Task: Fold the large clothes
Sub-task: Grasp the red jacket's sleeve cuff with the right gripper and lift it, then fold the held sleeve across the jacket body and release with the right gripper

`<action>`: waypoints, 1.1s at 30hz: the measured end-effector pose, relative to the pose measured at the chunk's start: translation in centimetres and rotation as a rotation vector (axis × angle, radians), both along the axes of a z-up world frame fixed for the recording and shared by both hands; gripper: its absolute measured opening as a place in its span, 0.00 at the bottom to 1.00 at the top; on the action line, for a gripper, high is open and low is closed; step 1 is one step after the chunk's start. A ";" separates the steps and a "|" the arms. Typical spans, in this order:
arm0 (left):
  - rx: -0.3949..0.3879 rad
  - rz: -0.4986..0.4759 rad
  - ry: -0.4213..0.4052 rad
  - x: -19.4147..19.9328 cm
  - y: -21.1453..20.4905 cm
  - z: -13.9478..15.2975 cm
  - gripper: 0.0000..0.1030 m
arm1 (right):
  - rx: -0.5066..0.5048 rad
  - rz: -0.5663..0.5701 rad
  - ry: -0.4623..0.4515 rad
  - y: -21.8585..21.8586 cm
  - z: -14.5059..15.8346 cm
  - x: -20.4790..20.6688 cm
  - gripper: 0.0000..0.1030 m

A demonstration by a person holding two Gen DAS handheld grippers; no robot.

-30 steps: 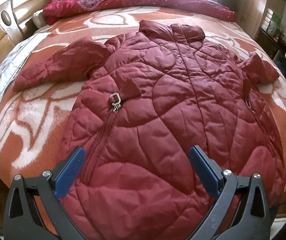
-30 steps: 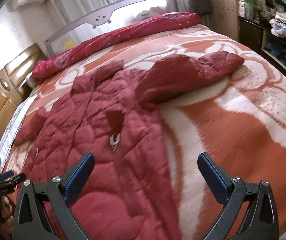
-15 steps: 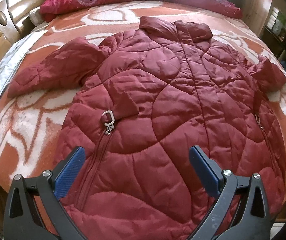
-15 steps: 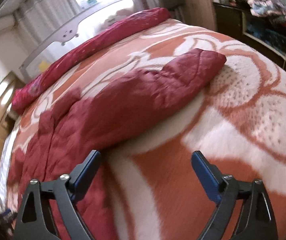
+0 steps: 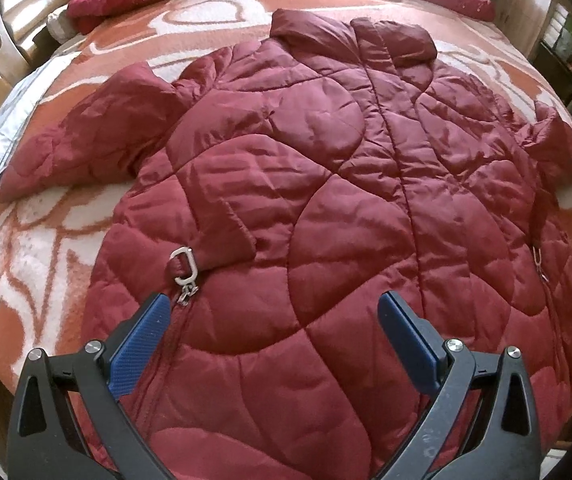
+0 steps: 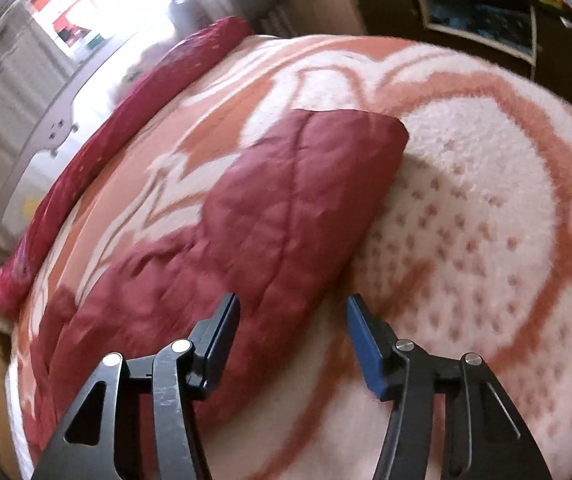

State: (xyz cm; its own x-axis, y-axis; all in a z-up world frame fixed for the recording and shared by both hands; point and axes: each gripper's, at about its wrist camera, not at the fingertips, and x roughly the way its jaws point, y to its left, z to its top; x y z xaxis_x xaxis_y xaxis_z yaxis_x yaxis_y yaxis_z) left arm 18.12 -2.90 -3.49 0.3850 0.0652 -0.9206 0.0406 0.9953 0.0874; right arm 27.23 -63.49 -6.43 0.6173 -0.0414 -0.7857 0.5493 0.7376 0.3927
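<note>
Maroon quilted jacket [image 5: 326, 200] lies flat mid-bed on the orange-white blanket [image 5: 45, 248], collar toward the far edge. Left wrist view: left gripper [image 5: 273, 316] hangs over the hem, jaws wide, nothing gripped. Right wrist view: right gripper [image 6: 292, 320] over the sleeve [image 6: 286, 216] edge, jaws closing, pads not pressing the fabric

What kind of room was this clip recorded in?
Most likely a home bedroom: a bed covered by an orange-and-white blanket, a wooden headboard beside it, and a red quilted coat spread out on top.
</note>
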 end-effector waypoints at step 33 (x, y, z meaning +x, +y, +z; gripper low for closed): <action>-0.103 0.058 -0.014 0.1 4.1 0.9 1.00 | 0.103 0.684 -0.318 29.4 12.5 4.6 0.07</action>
